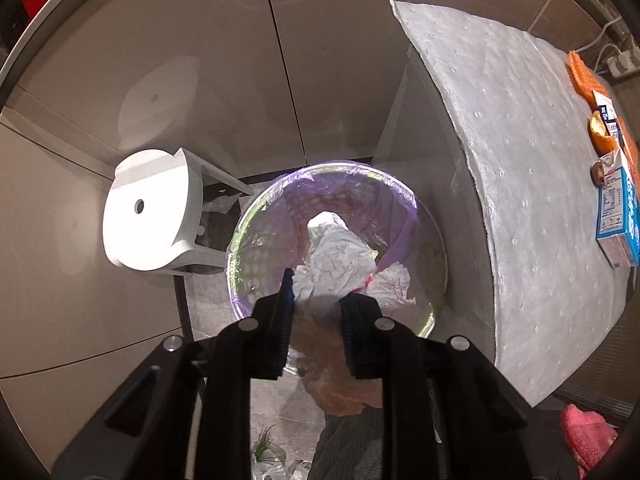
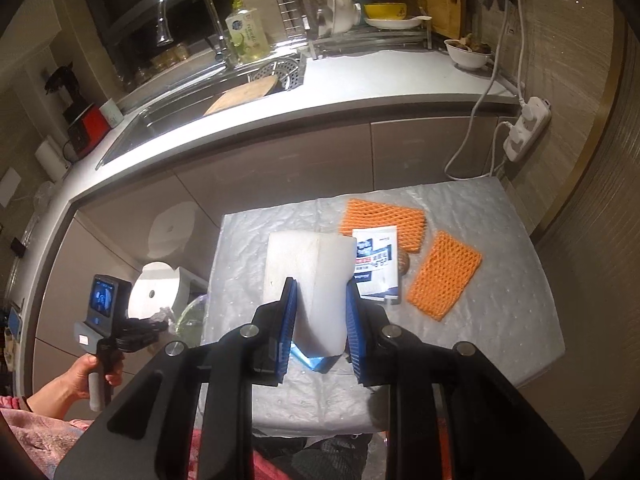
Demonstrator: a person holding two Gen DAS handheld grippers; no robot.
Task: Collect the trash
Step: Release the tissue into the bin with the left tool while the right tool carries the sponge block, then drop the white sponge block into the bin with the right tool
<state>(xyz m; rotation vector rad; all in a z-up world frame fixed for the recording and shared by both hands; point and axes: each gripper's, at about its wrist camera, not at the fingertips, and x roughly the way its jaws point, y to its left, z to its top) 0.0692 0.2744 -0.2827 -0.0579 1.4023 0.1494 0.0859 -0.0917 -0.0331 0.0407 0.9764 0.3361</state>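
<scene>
In the left wrist view my left gripper [image 1: 316, 292] is shut on a crumpled white paper [image 1: 334, 264] and holds it over the round bin [image 1: 240, 248] lined with a purple bag, which holds more crumpled paper [image 1: 394, 284]. In the right wrist view my right gripper [image 2: 320, 300] is shut on a white carton [image 2: 310, 276] above the small table [image 2: 500, 320] with its grey padded cover. Two orange foam nets [image 2: 444, 276] [image 2: 382, 218] and a blue-and-white packet [image 2: 378, 264] lie on the table behind the carton.
A white stool [image 1: 148, 208] stands on the floor left of the bin. The table's edge [image 1: 500, 200] is right of the bin, with a blue carton [image 1: 618, 216] and peels on it. Cabinets, a counter with a sink [image 2: 192, 112] and a power strip [image 2: 524, 128] lie behind.
</scene>
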